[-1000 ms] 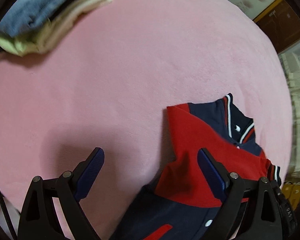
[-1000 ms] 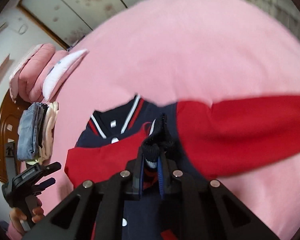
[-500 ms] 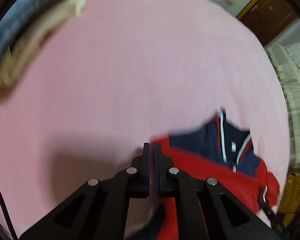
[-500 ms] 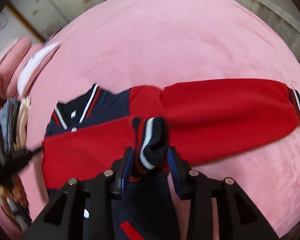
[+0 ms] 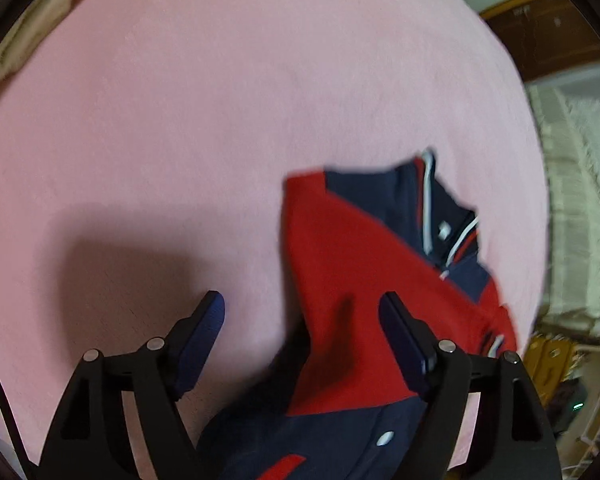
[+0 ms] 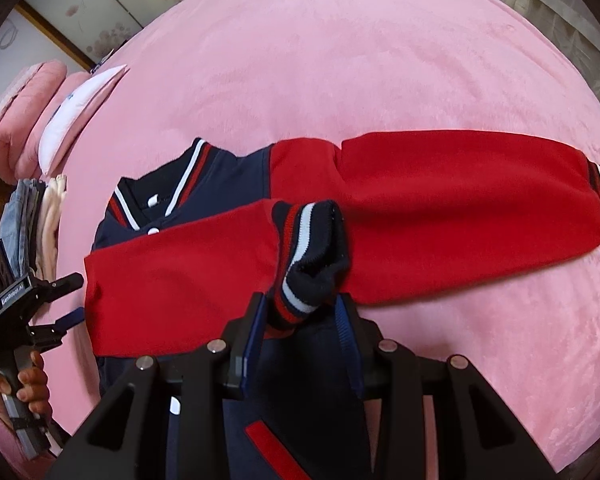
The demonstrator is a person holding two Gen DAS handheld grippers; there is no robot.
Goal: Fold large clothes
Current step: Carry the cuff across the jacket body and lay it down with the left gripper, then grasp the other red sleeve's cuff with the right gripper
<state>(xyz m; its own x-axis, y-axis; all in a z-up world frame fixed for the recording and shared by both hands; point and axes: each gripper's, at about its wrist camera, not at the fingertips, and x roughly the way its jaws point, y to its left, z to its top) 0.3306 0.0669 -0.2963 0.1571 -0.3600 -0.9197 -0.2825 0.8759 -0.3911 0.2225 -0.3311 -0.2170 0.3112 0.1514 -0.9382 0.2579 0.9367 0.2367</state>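
Jacket cuff (image 6: 308,256), striped navy, white and red, stands bunched between the parted jaws of the right gripper (image 6: 302,320); the pads do not seem to press it. Left gripper (image 5: 300,336), whose jaws have just been opening, is released above the folded red sleeve (image 5: 340,280). Around them the jacket (image 6: 228,172) lies flat on the pink bedspread (image 6: 340,60), with the other sleeve (image 6: 460,200) stretched out to the right.

Place: looks like a home bedroom to me
Giveaways: pink bed cover (image 6: 380,60), pillows (image 6: 40,100), folded clothes stack (image 6: 32,220)
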